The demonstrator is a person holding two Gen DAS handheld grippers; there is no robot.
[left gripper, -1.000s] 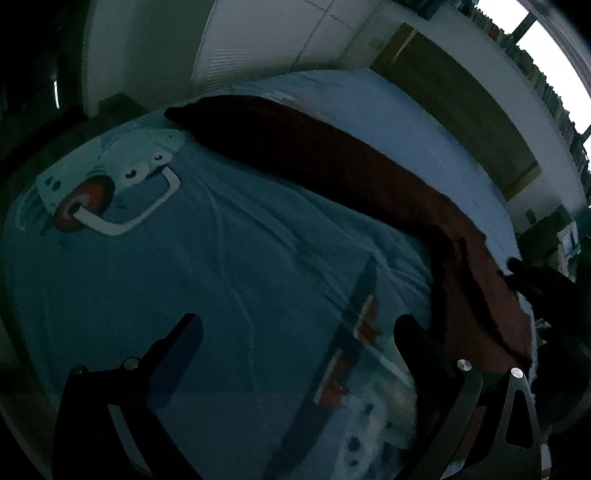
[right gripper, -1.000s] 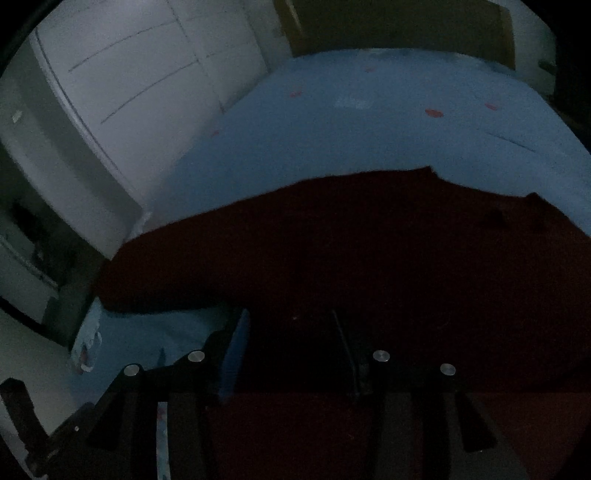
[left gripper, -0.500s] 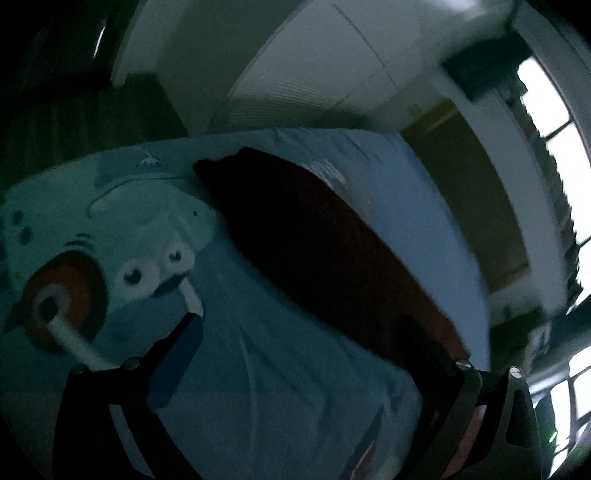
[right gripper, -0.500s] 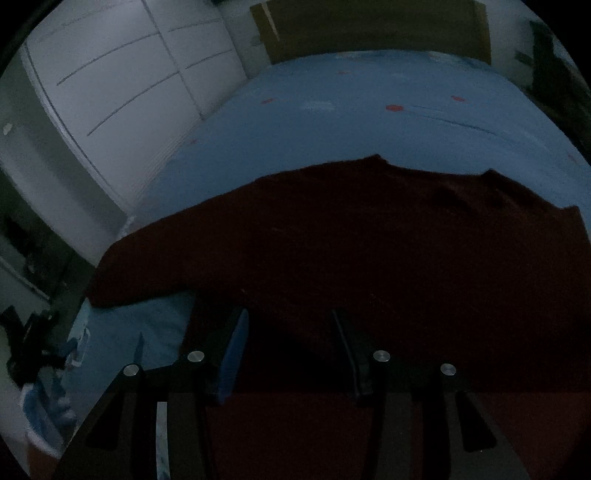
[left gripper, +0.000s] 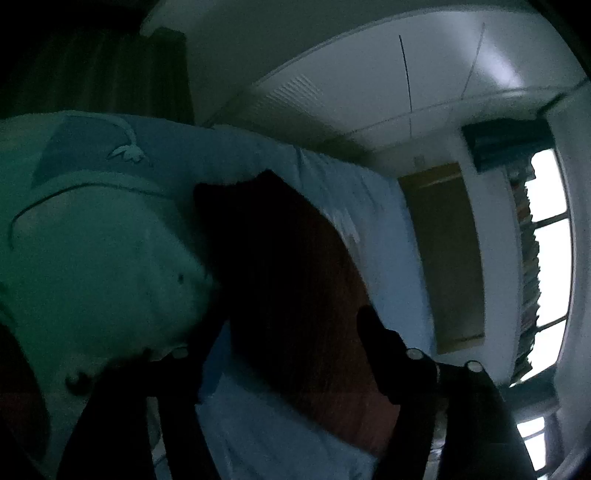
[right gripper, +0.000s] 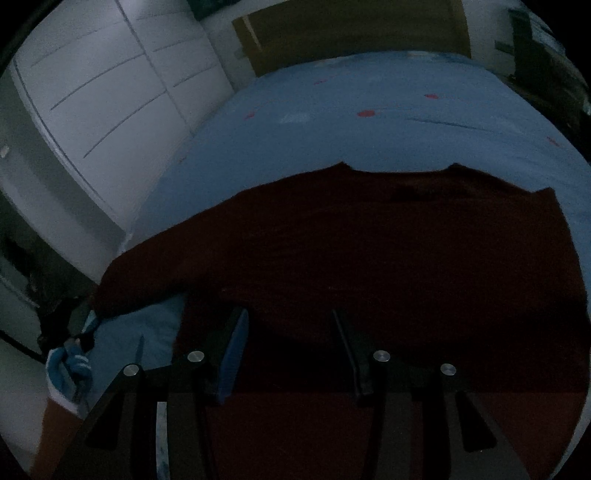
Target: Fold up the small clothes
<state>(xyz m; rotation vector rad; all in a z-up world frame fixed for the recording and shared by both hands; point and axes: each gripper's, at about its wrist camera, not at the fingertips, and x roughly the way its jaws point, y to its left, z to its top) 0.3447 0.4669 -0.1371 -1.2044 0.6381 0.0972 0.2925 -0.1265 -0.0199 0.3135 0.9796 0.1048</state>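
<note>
A dark red garment [right gripper: 369,236] lies spread flat on a blue bed sheet [right gripper: 369,110]. In the left wrist view its long narrow end [left gripper: 288,280] runs away from me. My left gripper [left gripper: 291,332] is open, low over that end, with the cloth between the fingers but not pinched. My right gripper [right gripper: 288,325] is open just above the garment's near edge, with its fingers [right gripper: 236,332] either side of dark cloth. The light is very dim.
The sheet carries a pale cartoon print [left gripper: 92,251] at the left. White wardrobe doors [right gripper: 92,92] stand beyond the bed's left side. A wooden headboard [right gripper: 351,33] is at the far end. A bright window [left gripper: 550,240] is at the right.
My left gripper has swung across the bed toward the garment's narrow end and dropped low over it, still open. My right gripper has drawn back slightly, showing more of the garment.
</note>
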